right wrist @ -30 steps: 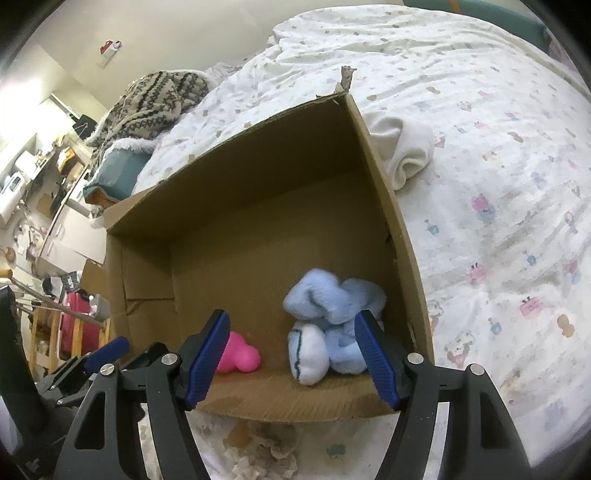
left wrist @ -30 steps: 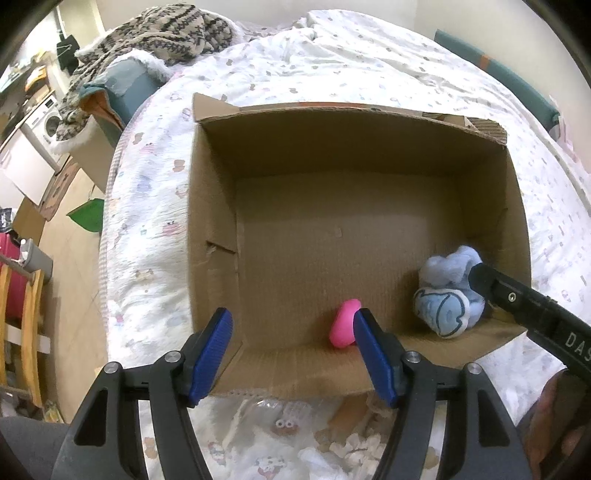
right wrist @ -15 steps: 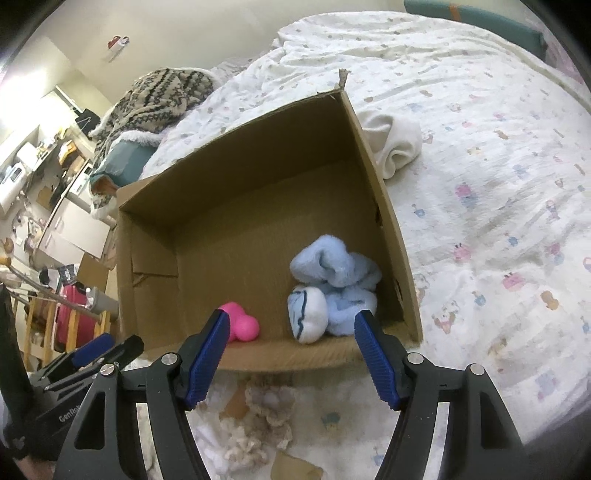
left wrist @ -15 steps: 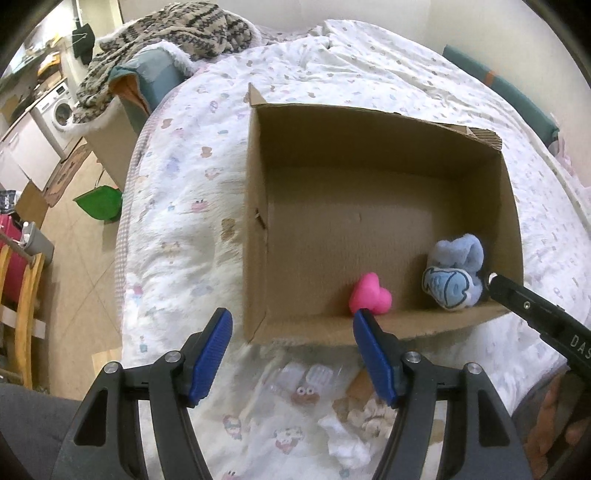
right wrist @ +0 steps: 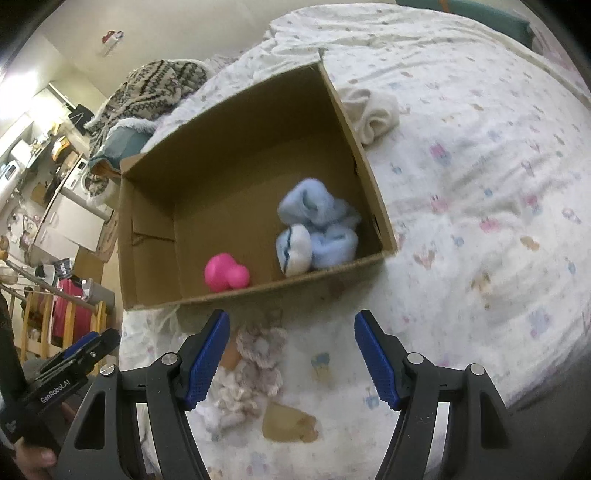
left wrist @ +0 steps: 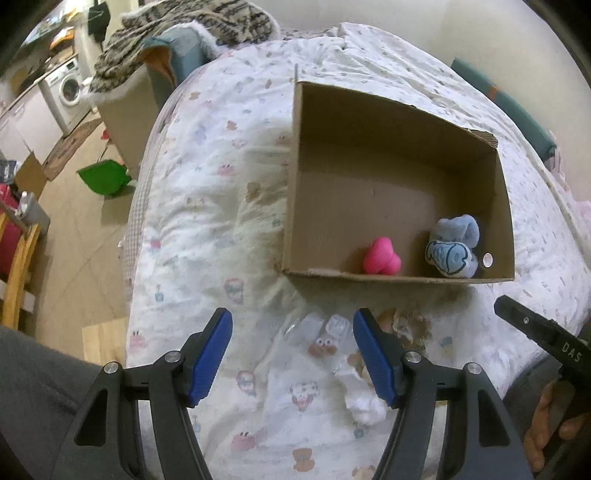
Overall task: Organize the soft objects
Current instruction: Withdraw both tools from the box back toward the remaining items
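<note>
An open cardboard box [left wrist: 295, 177] [right wrist: 347, 122] lies on the bed. Inside at its near wall are a pink soft toy [left wrist: 381, 256] [right wrist: 225, 273] and a light blue plush bundle [left wrist: 454, 245] [right wrist: 317, 229]. My left gripper [left wrist: 291, 354] is open and empty, held above the bedcover in front of the box. My right gripper [right wrist: 291, 354] is open and empty, also in front of the box. A fluffy grey-white soft thing [right wrist: 255, 362] [left wrist: 406, 325] lies on the bed between the grippers and the box.
A white rolled cloth [right wrist: 373, 114] lies just right of the box. Clear plastic pieces [left wrist: 325, 328] lie on the printed bedcover [left wrist: 221, 221]. A patterned blanket [left wrist: 177, 26] is heaped at the bed's far end. The floor with a green bin [left wrist: 105, 177] lies left.
Both grippers have drawn back from the box, toward the near edge of the bed. The left one has also shifted left. The pink toy and blue plush stay in the box.
</note>
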`<control>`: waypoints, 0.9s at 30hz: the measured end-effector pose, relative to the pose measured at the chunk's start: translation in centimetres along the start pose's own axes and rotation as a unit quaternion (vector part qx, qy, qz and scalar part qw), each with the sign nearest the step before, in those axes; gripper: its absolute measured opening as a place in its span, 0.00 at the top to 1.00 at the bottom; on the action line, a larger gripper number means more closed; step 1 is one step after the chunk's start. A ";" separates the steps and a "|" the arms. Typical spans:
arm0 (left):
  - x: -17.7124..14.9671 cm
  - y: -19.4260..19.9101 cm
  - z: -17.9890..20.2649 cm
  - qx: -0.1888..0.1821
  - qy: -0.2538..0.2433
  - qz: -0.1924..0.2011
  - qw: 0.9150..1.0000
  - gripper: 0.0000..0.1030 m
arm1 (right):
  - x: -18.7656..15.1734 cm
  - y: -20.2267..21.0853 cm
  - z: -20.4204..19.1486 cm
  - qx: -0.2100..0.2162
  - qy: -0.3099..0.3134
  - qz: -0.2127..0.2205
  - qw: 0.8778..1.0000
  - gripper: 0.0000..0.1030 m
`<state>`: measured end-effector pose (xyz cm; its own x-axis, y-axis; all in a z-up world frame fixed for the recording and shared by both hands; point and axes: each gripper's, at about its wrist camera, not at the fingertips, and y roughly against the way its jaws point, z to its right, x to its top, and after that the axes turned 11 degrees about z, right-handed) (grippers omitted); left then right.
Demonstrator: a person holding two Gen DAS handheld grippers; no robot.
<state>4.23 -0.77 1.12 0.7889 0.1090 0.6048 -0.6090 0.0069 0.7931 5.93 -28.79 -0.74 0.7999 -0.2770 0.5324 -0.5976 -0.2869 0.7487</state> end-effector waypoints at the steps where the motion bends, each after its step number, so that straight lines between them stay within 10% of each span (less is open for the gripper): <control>1: -0.3 0.0 -0.3 0.004 0.003 -0.001 1.000 0.37 | -0.3 0.0 0.1 -0.002 -0.003 -0.005 1.000 0.28; 15: -2.1 -0.6 -2.7 0.027 0.046 -0.014 0.998 0.37 | -2.6 -1.3 1.3 -0.001 -0.043 -0.061 0.997 0.28; 27: -2.0 -1.3 -3.1 0.024 0.062 -0.021 0.998 0.37 | -6.8 -6.7 -1.0 0.010 0.015 -0.218 0.976 0.43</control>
<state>3.18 2.05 -1.33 0.7958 0.2309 0.5598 -0.5685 -0.0333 0.8220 4.60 -24.03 -8.97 0.9794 -0.0979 0.1766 -0.2010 -0.3900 0.8986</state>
